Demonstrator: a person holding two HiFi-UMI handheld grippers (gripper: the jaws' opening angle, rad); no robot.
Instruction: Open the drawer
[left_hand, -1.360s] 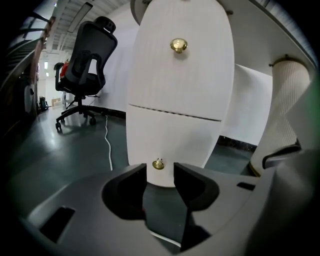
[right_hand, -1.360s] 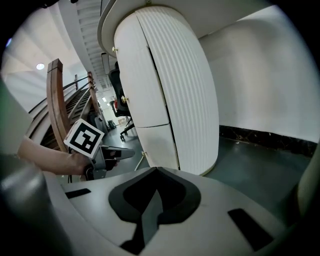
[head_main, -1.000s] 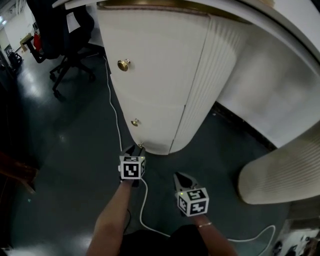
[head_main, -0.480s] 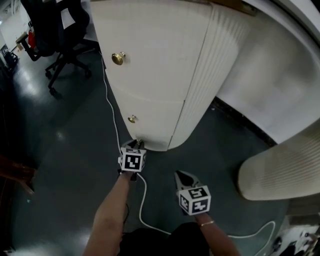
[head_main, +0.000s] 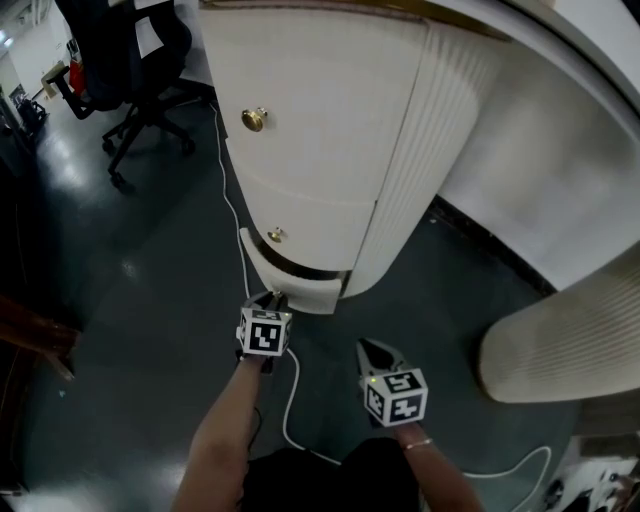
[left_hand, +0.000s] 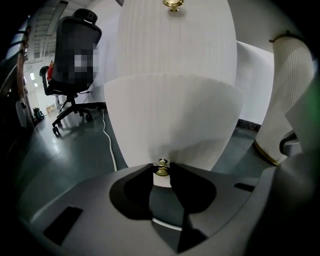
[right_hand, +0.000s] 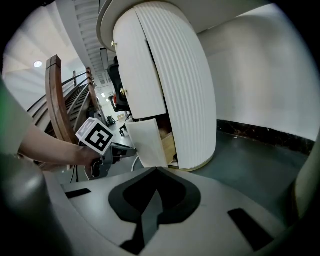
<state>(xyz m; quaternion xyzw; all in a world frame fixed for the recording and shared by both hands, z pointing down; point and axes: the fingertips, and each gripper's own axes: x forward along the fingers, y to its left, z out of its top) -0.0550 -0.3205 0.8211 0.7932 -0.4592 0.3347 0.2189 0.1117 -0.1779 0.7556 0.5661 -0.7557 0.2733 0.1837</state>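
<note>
Left gripper (head_main: 270, 297) clamped on the small brass knob (left_hand: 161, 167) of the bottom drawer (head_main: 295, 287). The drawer stands partly out of the white curved cabinet (head_main: 320, 120), a dark gap showing above its front. Right gripper (head_main: 372, 350) has its jaws together and empty, above the floor (head_main: 150, 300), near the drawer but not touching it.

The cabinet (head_main: 320, 130) is cream, and its rounded side panel (head_main: 430, 150) is finely ribbed in vertical lines. The drawer (head_main: 292, 283) front is the same cream, with pale wood inside. The upper knobs (head_main: 253, 119) and bottom knob (left_hand: 161, 169) are shiny brass. The floor (head_main: 150, 300) is glossy dark grey-green, the cable (head_main: 232, 215) white, the chair (head_main: 130, 60) black. The left tongs (head_main: 272, 297) and right tongs (head_main: 366, 348) are grey, each topped by a white cube (head_main: 264, 334) with black square markers. The wall (head_main: 560, 190) is white with dark skirting (head_main: 490, 250).
</note>
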